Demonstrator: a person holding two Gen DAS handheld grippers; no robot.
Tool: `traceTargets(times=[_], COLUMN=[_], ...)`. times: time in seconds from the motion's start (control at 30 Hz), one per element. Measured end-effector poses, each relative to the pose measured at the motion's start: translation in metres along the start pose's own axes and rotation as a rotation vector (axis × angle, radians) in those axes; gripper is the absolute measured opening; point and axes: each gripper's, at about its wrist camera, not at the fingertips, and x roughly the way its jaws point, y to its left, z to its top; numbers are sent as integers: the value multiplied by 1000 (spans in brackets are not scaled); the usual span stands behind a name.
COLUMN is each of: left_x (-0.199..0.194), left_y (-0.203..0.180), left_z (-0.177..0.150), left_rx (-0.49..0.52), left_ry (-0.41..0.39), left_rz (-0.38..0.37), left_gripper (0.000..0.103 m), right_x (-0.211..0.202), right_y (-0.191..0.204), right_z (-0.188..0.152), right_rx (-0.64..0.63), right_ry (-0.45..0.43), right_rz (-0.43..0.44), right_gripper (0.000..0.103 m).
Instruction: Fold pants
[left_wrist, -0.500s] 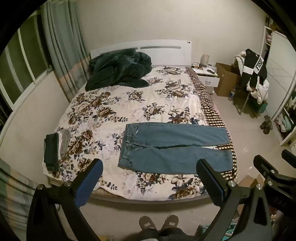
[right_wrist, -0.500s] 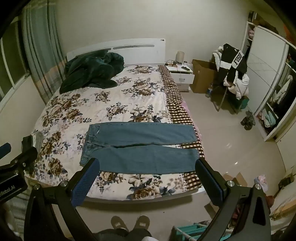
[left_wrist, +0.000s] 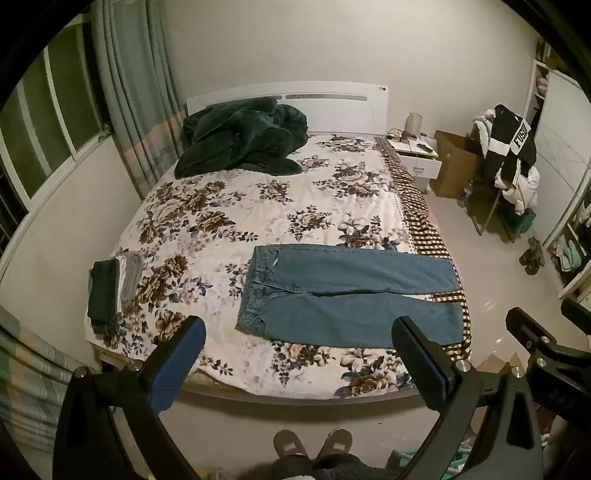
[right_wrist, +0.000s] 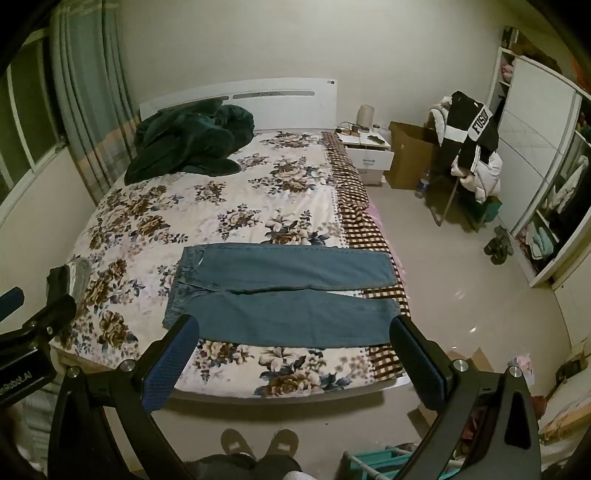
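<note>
**A:** Left wrist view, what are you seeing?

**B:** I'm holding my left gripper (left_wrist: 295, 354) up over the floor at the near edge of the bed (left_wrist: 258, 384), jaws spread wide, nothing between them. The jeans (left_wrist: 347, 295) are lying flat on the floral cover near that edge, waistband to the left, both legs running right, hems reaching the checkered strip at the bed's right side. The legs are lying side by side with a thin gap between them. My read: laid out like that so one leg can go over the other first.

**A:** Anything else on the bed?

**B:** A stack of folded clothes (left_wrist: 110, 291) is sitting at the near left corner, well apart from the jeans, probably the finished pile. A dark green blanket (left_wrist: 240, 144) is bunched at the far left by the headboard. My right gripper is poking into the right edge of this view.

**A:** Right wrist view?

**B:** Same picture, shifted. I'm holding my right gripper (right_wrist: 295, 350) at the near edge too, jaws wide and empty. The jeans (right_wrist: 284, 291) are sitting centred between my fingers in the view, not touched. My slippers (right_wrist: 258, 448) are showing at the bottom, so I'm standing at the foot of the bed facing it.

**A:** Stage?

**B:** I'm judging it as not started, no fold in yet. Both grippers are staying open because I'm likely heading for a pinch on the near leg, waist end left, hem end right. Risk: denim is stiff, and the hem at the bed's edge could slide off.
</note>
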Motion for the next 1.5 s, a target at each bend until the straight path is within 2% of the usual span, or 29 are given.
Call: traceTargets(times=[0.9, 1.5], left_x=[0, 0], left_y=[-1, 2], left_z=[-1, 0], left_rx=[-12, -14], left_ry=[-6, -11], left_rz=[-4, -1], left_gripper=[103, 103], right_x=[-2, -17], right_y=[7, 10], right_z=[0, 8], right_rx=[-12, -33], right_ry=[6, 7], right_rz=[4, 32], right_gripper=[103, 103])
